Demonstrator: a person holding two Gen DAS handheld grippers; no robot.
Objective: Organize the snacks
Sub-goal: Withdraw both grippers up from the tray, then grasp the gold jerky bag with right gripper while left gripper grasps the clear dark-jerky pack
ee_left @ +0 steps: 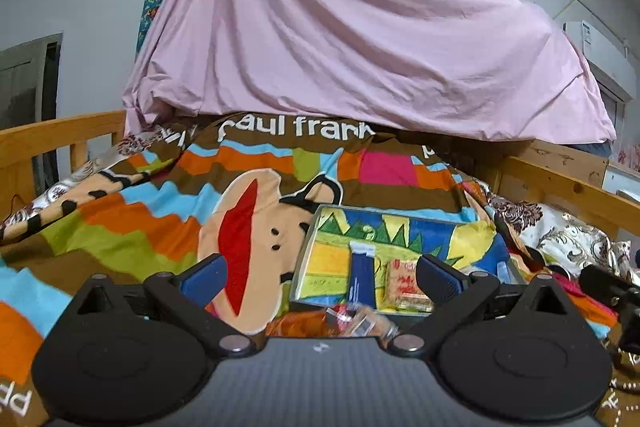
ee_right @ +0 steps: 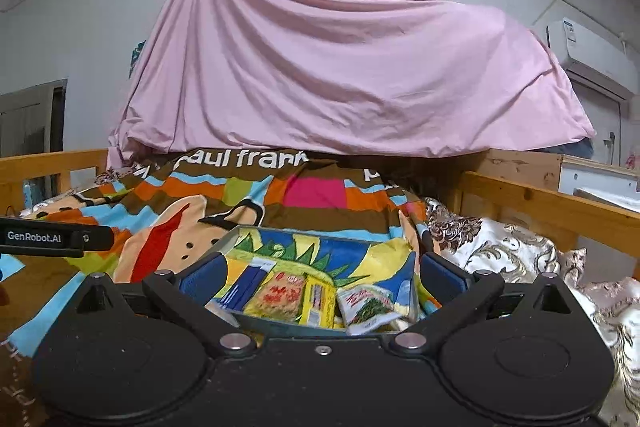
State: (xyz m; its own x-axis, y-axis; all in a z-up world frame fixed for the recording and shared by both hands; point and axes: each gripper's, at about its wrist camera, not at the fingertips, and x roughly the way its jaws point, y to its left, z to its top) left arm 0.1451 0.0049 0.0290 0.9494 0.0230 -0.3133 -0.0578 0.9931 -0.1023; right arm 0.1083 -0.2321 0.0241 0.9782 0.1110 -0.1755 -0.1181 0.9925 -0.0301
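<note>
Blue-padded left claw spread wide, nothing between the pads, hovering over bright cartoon bedspread. Right claw likewise spread wide and empty. Just ahead on the bed, shallow tray with colourful lining, holding snacks: dark blue packet, orange-red packet, yellow packet, green-and-white packet. Behind, pink sheet draped over something, wooden bed rail at the right
</note>
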